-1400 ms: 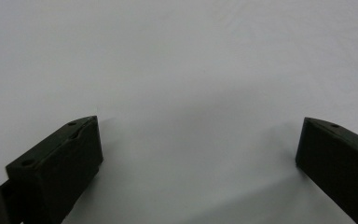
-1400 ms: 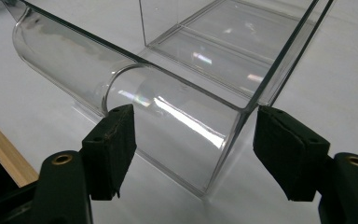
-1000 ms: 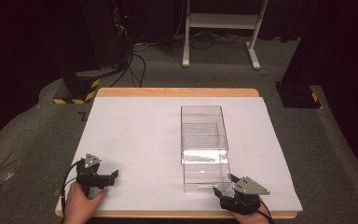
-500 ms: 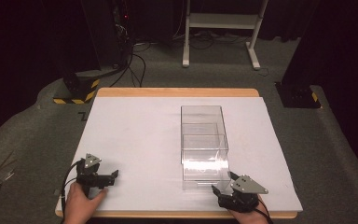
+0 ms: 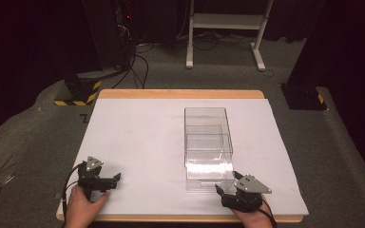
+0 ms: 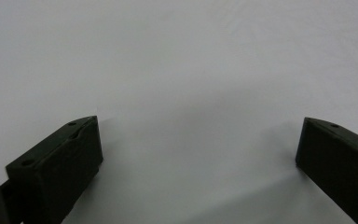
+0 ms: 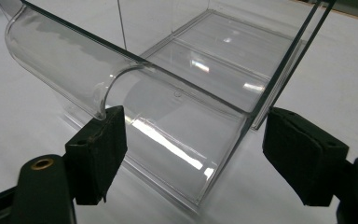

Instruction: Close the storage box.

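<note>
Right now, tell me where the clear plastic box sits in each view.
High view: clear plastic box right of centre on the white sheet, its near end by the right gripper.
Right gripper view: its curved front lip fills the middle, between the open fingers.
Left gripper view: not in it.
Shared landmark: the white sheet.

A clear box [image 5: 207, 142] stands on the worktop [image 5: 138, 137], right of its middle, its open end toward the near edge. The right gripper [image 5: 228, 186] sits at the near right corner, just before the box; the left gripper [image 5: 115, 178] sits near the near left corner.
</note>
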The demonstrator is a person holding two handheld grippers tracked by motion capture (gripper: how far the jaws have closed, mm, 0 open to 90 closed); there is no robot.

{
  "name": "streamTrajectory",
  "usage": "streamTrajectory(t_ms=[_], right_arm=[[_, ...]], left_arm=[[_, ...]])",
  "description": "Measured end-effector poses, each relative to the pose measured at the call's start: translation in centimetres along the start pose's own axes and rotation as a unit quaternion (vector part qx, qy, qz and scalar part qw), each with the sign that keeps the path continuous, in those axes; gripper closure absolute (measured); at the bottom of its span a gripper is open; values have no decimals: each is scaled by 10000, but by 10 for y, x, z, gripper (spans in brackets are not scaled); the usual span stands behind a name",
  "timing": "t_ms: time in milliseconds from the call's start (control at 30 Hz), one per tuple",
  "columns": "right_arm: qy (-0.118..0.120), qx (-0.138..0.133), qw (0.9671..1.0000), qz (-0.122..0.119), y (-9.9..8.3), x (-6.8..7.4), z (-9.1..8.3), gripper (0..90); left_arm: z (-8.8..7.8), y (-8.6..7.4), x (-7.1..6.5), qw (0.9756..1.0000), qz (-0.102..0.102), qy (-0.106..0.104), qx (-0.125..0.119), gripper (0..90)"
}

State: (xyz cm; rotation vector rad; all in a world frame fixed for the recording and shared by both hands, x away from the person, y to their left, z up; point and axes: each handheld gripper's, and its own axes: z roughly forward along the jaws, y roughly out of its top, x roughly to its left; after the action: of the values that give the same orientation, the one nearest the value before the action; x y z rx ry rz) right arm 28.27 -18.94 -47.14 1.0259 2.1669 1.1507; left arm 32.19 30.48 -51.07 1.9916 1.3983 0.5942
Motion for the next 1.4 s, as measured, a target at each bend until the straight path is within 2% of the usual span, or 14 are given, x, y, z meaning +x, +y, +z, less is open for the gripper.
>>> streamTrajectory(t_ms=[467, 633, 800, 1167, 1400], right_arm=[[-151, -57, 9999, 16, 4, -6, 8, 197], [-195, -4, 9998, 66, 3, -9, 13, 155], [-243, 8, 9997, 52, 4, -10, 15, 151], [-245, 90, 9996, 128, 4, -15, 17, 144], [-269, 128, 9995, 130, 11, -21, 26, 143]], left_arm=[[0, 0, 0, 10000, 3, 1, 0, 5], [0, 0, 0, 10000, -3, -2, 0, 6], [0, 0, 0, 10000, 11, -4, 7, 6], [0, 0, 0, 10000, 8, -1, 1, 6], [0, 0, 0, 10000, 12, 0, 2, 6]])
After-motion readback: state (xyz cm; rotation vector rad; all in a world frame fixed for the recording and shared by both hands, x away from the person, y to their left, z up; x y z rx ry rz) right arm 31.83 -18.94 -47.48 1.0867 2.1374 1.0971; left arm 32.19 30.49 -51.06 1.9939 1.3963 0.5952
